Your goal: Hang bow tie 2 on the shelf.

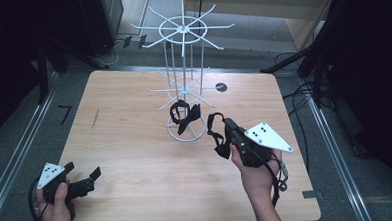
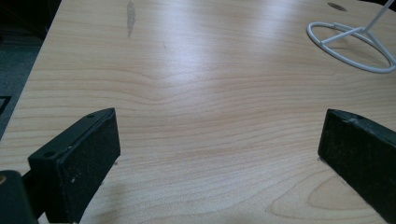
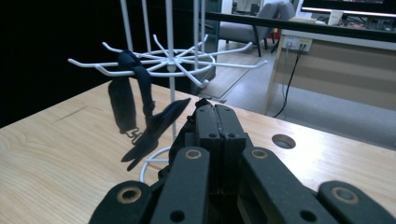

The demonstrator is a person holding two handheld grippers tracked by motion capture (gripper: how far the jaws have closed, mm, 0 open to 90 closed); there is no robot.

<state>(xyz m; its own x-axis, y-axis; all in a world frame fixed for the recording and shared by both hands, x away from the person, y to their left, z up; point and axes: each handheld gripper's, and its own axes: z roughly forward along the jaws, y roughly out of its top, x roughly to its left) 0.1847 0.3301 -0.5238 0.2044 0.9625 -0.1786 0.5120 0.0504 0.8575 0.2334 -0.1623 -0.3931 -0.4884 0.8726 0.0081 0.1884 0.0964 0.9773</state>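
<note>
Both forearms come in at the bottom of the high view, so starting there and working from big to small. Biggest thing is the wooden table [image 1: 136, 158], then the white wire rack [image 1: 183, 28] standing upper centre of the frame, with a ring base and two tiers of spoke hooks. One black bow tie [image 1: 185, 115] already hangs off a lower spoke, dangling just above the base ring; in the right gripper view it sits upper left, strap looped over a hook. My right gripper [image 1: 224, 134], right of centre, has its jaws pressed fully together, and a second black strap piece [image 1: 216, 135] hangs from its tip, just beside the rack base. From its own camera I can't see the strap between the jaws at all, so I'm judging the pinch from above. My left gripper [image 1: 82, 179] sits in the lower left with jaws spread wide and nothing between them, just bare wood. What worries me: the loop is floppy and the hooks are thin, so I could easily miss the spoke tip or snag the neighbouring one. Bumping the rack could swing the hung tie off, or tip the whole light stand. Containers: none really, the rack is the only holder and it carries that one tie.
</note>
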